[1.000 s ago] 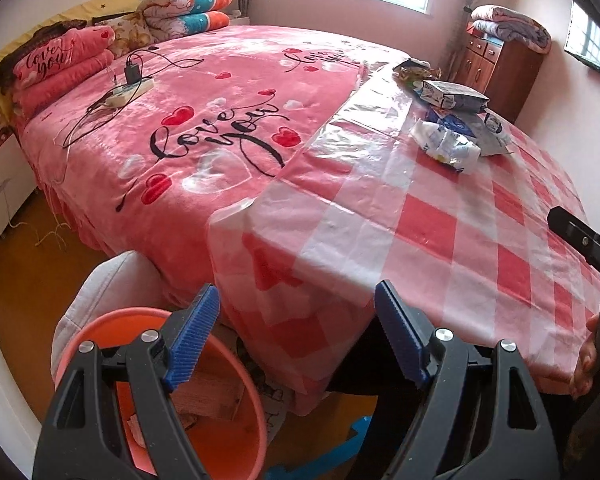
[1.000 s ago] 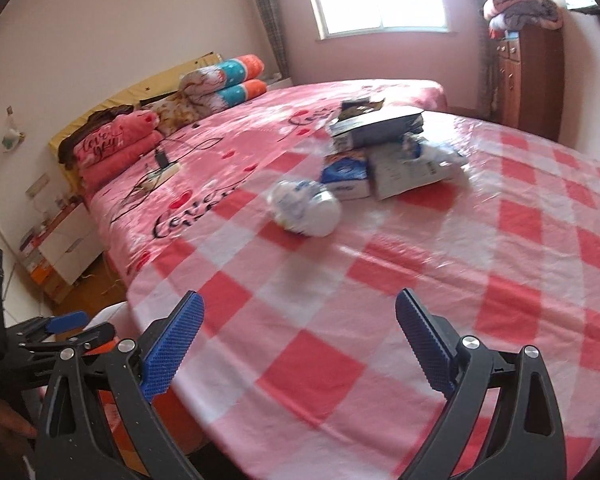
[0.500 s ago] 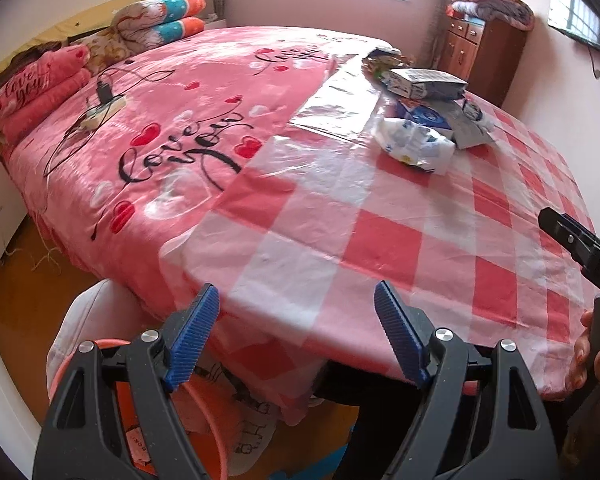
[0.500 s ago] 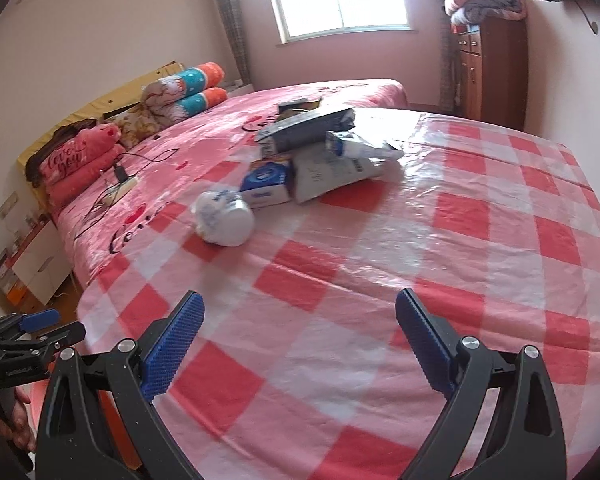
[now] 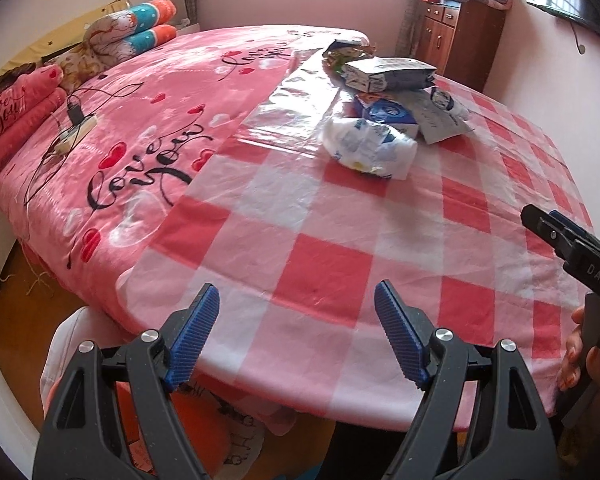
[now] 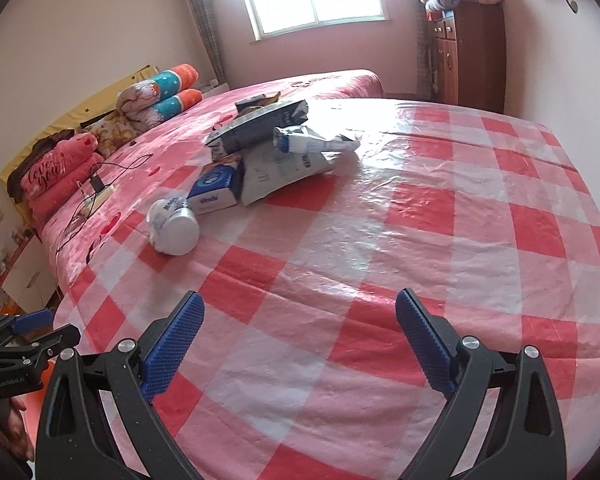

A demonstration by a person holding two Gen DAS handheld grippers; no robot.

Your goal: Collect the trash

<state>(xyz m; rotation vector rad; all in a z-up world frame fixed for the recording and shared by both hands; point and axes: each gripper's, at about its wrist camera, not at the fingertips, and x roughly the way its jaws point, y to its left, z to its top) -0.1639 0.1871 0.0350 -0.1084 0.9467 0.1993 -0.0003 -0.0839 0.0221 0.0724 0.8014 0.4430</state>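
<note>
Clearly the crumpled white wrapper, lying on the checked plastic sheet at twelve o'clock from both empty, wide-apart grippers, looks light, soft and slippery, so pinching its bunched middle seems best.

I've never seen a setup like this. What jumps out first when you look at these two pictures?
A heap of trash, crumpled packets and a blue tissue pack, sits on a red-and-white checked plastic sheet spread over a pink "Love you" bed. At the bottom of each view a black clamp-like gripper with blue pads stands open and empty, the left gripper and the right gripper, both aimed toward the heap.
</note>
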